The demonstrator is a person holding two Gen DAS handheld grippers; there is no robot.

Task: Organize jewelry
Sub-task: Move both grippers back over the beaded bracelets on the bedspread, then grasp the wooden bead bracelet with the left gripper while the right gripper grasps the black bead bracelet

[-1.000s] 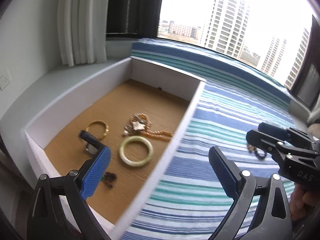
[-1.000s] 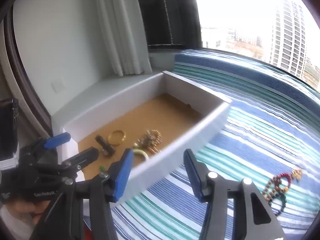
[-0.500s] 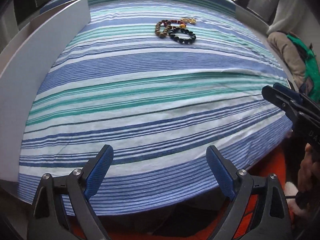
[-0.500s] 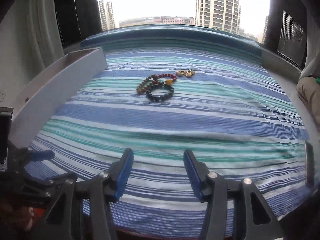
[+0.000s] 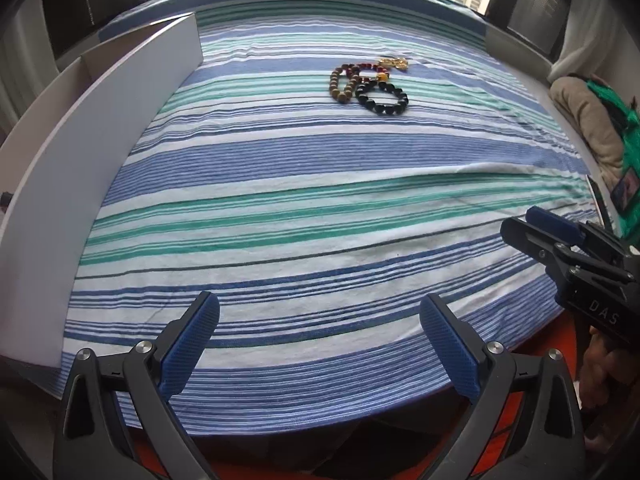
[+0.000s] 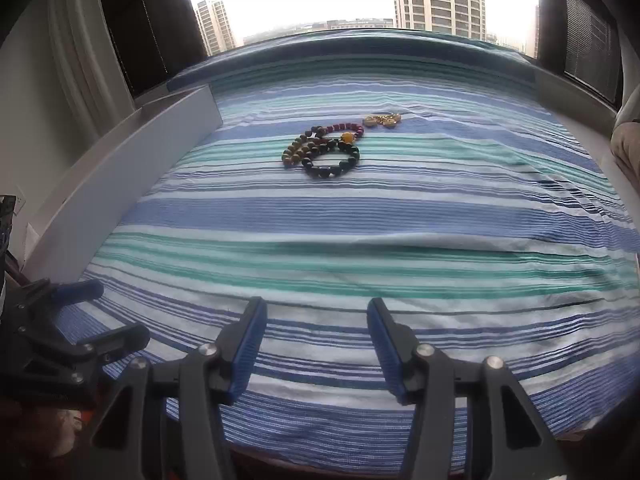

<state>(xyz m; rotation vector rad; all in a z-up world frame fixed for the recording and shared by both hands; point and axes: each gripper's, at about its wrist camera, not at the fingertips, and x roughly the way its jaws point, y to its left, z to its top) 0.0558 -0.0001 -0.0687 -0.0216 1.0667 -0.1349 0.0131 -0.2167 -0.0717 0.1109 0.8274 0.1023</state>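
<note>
Both our claws are empty: the left claw spread wide, its jaws having just been opening, the right claw half apart. The beaded bracelets lie tangled well ahead of both. Grabbing one could drag its neighbours across the striped bedcover.
</note>
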